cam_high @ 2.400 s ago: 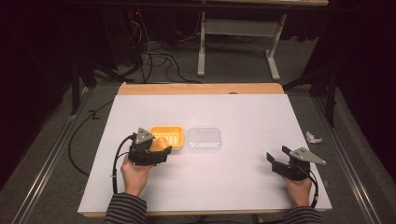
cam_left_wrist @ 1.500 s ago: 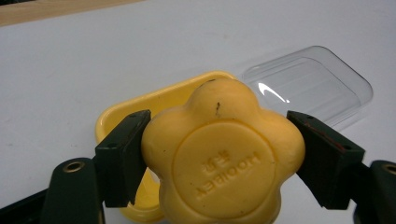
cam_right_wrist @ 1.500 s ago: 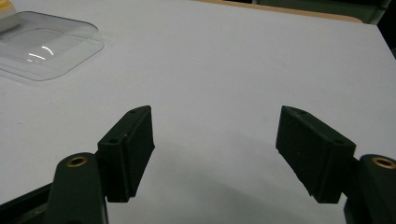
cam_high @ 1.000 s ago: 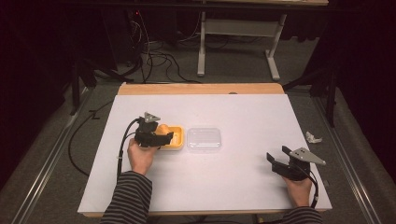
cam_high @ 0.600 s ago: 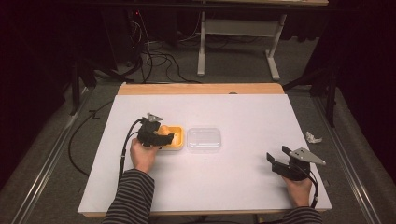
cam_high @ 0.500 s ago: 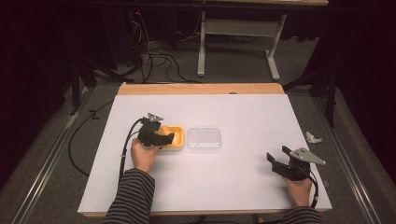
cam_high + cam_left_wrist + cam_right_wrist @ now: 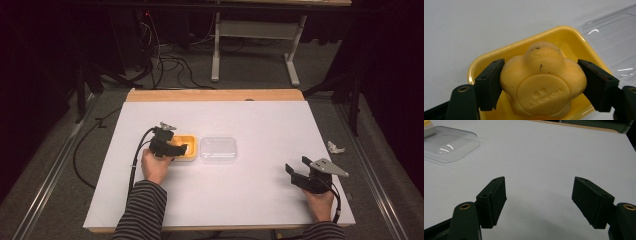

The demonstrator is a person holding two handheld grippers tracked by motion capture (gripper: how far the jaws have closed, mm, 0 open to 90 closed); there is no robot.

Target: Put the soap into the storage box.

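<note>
A pale yellow flower-shaped block [image 7: 541, 82] with a stamped round face sits between the jaws of my left gripper [image 7: 540, 68], which is shut on it. It hangs just above a small yellow tray [image 7: 499, 51]. In the high view the left gripper [image 7: 179, 148] is over the near left part of that tray [image 7: 190, 142]. A clear plastic lid [image 7: 218, 149] lies flat right of the tray, also seen as the lid [image 7: 614, 42] and the lid [image 7: 449, 145]. My right gripper [image 7: 296, 173] rests open near the table's front right, with nothing between its jaws [image 7: 539, 195].
The white table sheet [image 7: 260, 120] has a wooden strip [image 7: 215, 95] along its far edge. A crumpled white scrap [image 7: 336, 147] lies just off the right edge. The left gripper's cable [image 7: 134, 165] loops along the forearm.
The left hand has carried the yellow block forward and to the right, from in front of the tray to over it. The right gripper has stayed in place.
</note>
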